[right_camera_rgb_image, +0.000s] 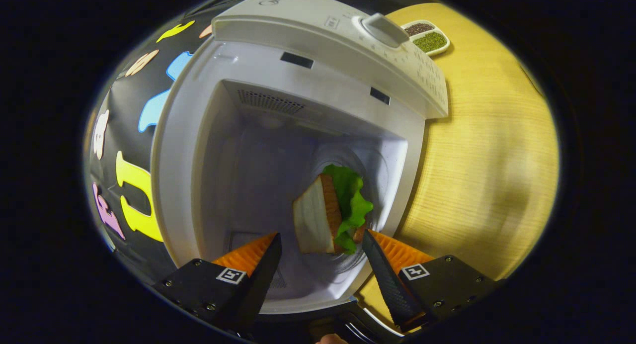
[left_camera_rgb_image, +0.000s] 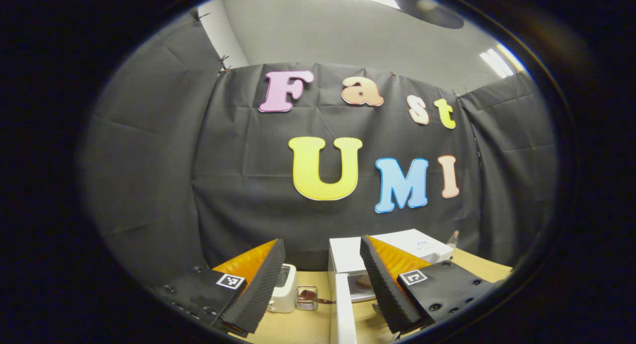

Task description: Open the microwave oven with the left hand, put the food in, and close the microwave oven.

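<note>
My right tongs (right_camera_rgb_image: pixel 322 264): they are spread apart and grasp nothing; they point into the open microwave, and I see this view rolled to the side.
Sandwich (right_camera_rgb_image: pixel 330 212): it is inside the microwave cavity, on the round turntable (right_camera_rgb_image: pixel 377 172), just ahead of my right tongs and between the lines of the two fingers. It has white bread, a brown layer and green lettuce. One fingertip (right_camera_rgb_image: pixel 368 240) is very near the lettuce side, but I cannot tell if it touches.
Microwave (right_camera_rgb_image: pixel 318 45): white, with a knob (right_camera_rgb_image: pixel 380 28) on its control panel; the cavity is lit and the vent holes show on one inner wall.
Small dish (right_camera_rgb_image: pixel 426 37): it sits on the counter (right_camera_rgb_image: pixel 487 150) beyond the microwave, with dark grains in one part and green grains in the other.
My left tongs (left_camera_rgb_image: pixel 323 264): also released, the fingers wide apart and holding nothing, raised above the counter.
Microwave door (left_camera_rgb_image: pixel 344 306): it stands open, seen edge-on between my left fingers, in front of the white microwave body.
Toaster (left_camera_rgb_image: pixel 284 294): white, on the counter to the left of the microwave.
Small clear container (left_camera_rgb_image: pixel 307 298): between toaster and door, with something brown in it.
Bottle (left_camera_rgb_image: pixel 452 239): far, behind the microwave, near the black cloth wall.
</note>
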